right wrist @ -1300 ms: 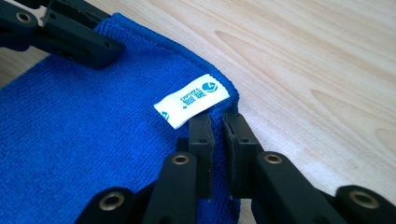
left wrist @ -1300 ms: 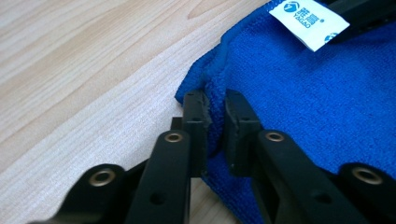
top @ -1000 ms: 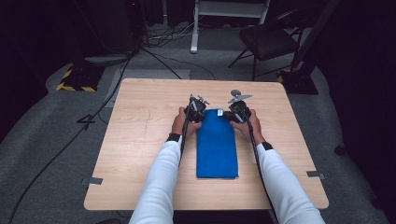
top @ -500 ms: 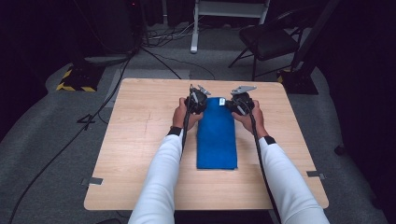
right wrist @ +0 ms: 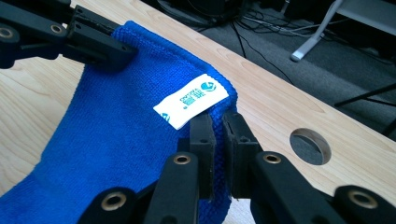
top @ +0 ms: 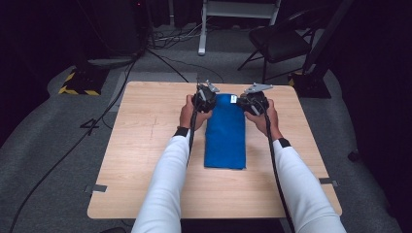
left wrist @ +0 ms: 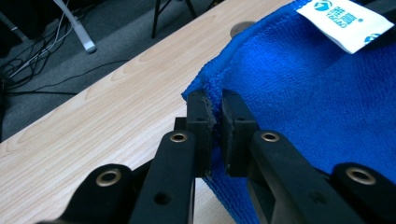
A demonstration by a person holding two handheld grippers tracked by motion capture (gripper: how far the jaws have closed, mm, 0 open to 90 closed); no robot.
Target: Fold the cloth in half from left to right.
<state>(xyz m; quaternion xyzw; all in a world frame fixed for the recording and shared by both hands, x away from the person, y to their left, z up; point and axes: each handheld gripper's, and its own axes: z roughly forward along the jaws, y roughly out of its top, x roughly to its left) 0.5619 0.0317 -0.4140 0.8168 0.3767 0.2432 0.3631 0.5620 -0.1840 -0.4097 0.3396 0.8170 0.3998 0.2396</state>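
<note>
Towel [top: 224, 133] far corners pinched: left tongs [left wrist: 214, 119] one, right tongs [right wrist: 218, 135] other, above table [top: 145, 145].

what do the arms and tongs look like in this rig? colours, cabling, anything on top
Both arms wear white long sleeves with black wristbands. The left tongs and right tongs are matte black, with flat block-shaped pads on linkage arms joined by brass-coloured rivets. A grey three-cornered plate sits atop each, and a black cable trails from each back along the forearm.
</note>
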